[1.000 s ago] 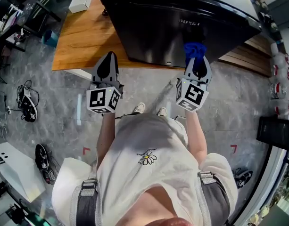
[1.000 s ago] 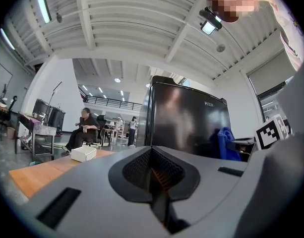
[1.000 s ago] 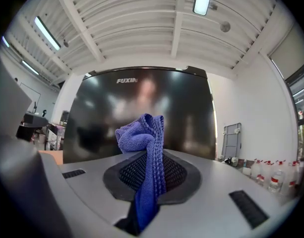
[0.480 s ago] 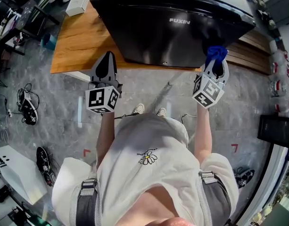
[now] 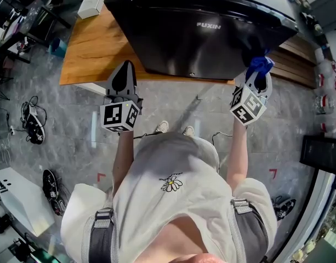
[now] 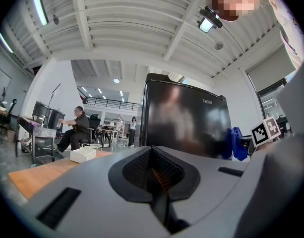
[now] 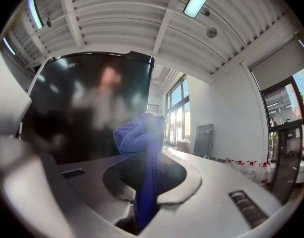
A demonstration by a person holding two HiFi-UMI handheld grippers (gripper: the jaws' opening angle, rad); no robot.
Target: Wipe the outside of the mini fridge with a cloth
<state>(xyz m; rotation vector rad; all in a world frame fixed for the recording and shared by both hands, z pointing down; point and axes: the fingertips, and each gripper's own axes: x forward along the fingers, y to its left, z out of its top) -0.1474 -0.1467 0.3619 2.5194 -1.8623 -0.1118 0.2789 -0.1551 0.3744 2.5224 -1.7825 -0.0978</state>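
Right gripper (image 5: 258, 78) clamps the blue cloth (image 5: 260, 64) at the mini fridge (image 5: 200, 43) door's right edge, seemingly for wiping; left gripper (image 5: 123, 76) hangs closed, empty.

Gripper (image 7: 151, 195) clamps blue cloth (image 7: 142, 138); black fridge (image 7: 87, 103) beyond

A wooden table (image 5: 96, 43) has its near edge just ahead of the left gripper (image 5: 125, 70). On it stands a black mini fridge (image 5: 200, 32), close before the right gripper (image 5: 258, 74). A small white box (image 5: 92, 1) lies well beyond the left gripper.
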